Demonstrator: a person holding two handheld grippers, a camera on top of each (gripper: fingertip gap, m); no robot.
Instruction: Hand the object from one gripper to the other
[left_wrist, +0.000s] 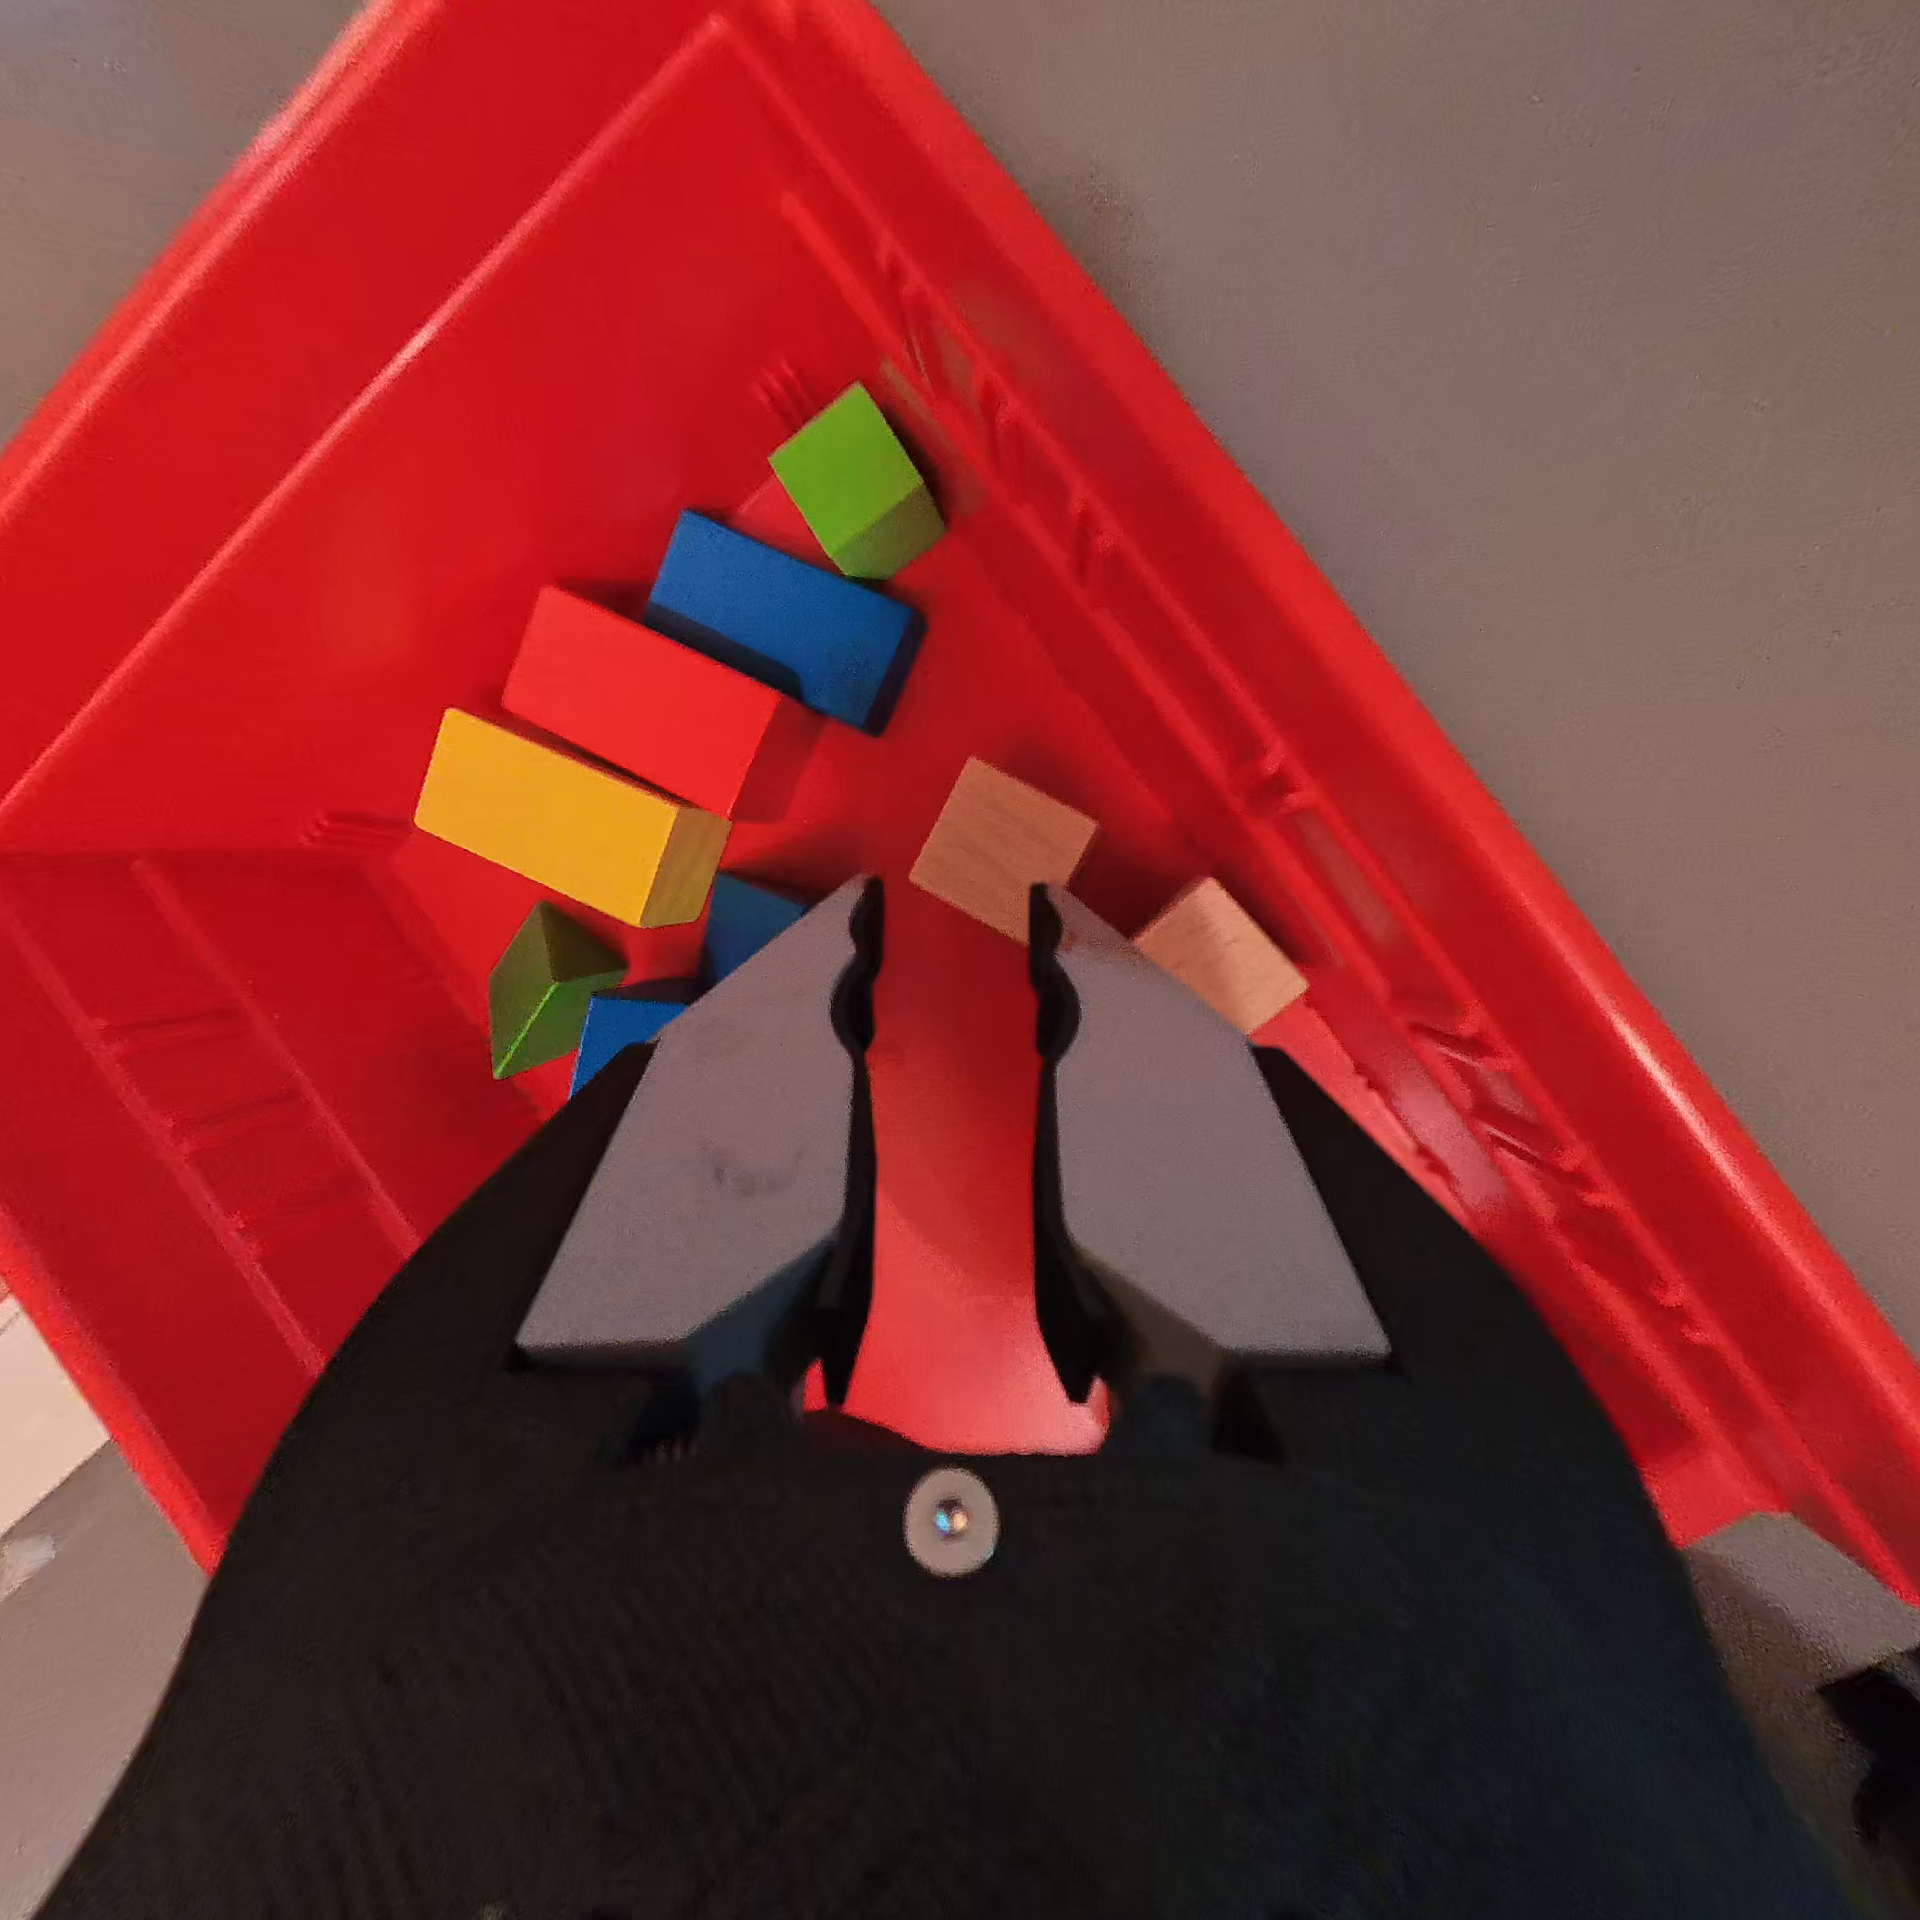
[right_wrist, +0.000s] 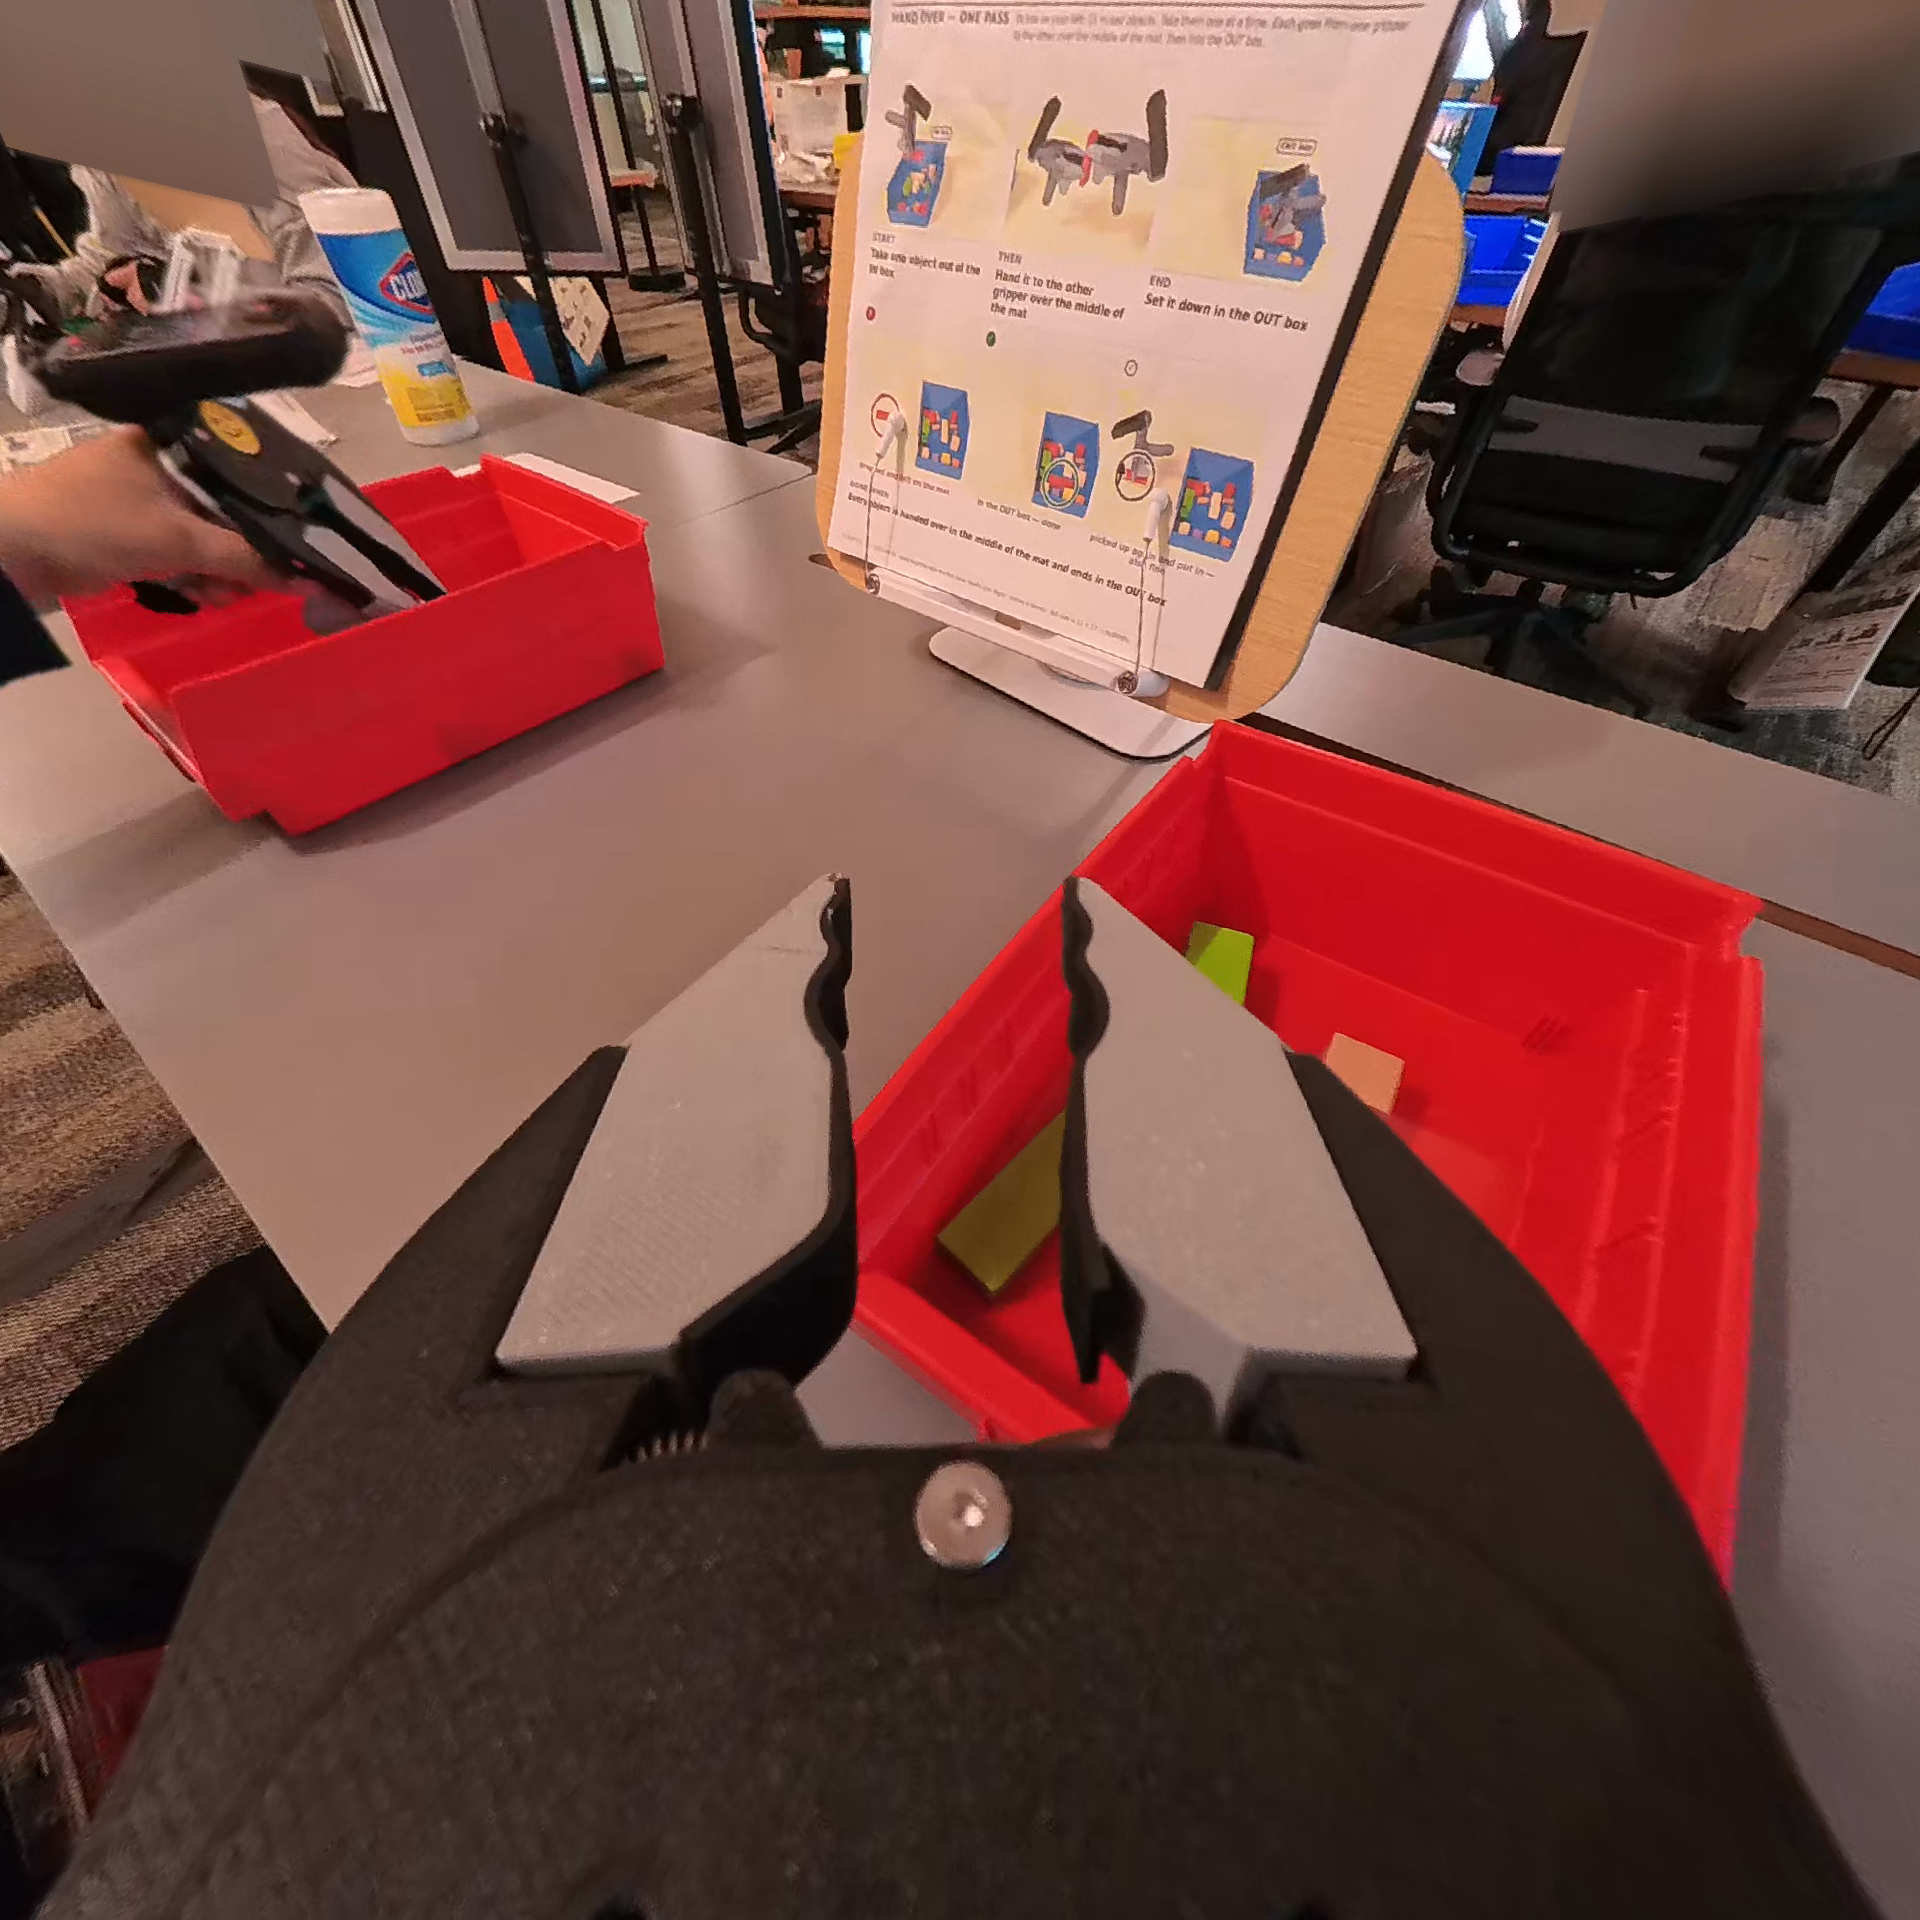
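In the left wrist view my left gripper (left_wrist: 956, 894) is open and empty, pointing down into a red bin (left_wrist: 312, 436) of wooden blocks. Its tips hang just short of a plain wood block (left_wrist: 997, 836); a second plain block (left_wrist: 1226, 951) lies beside the right finger. Yellow (left_wrist: 566, 816), red (left_wrist: 639, 696), blue (left_wrist: 784, 618) and green (left_wrist: 857, 478) blocks lie farther in. In the right wrist view my right gripper (right_wrist: 956, 899) is open and empty above the near left corner of another red bin (right_wrist: 1558, 1226). That bin holds a green block (right_wrist: 1221, 961), an olive block (right_wrist: 1008, 1210) and a plain one (right_wrist: 1363, 1070). The left gripper (right_wrist: 312, 520) shows far left inside its bin (right_wrist: 416, 665).
A grey table (right_wrist: 623, 831) carries both bins. An instruction sheet on a stand (right_wrist: 1101, 343) stands at the back centre. A wipes canister (right_wrist: 390, 322) stands behind the left bin. A black office chair (right_wrist: 1642, 436) is at the back right, off the table. The left gripper's tips are roughly 55 centimeters from the right gripper's.
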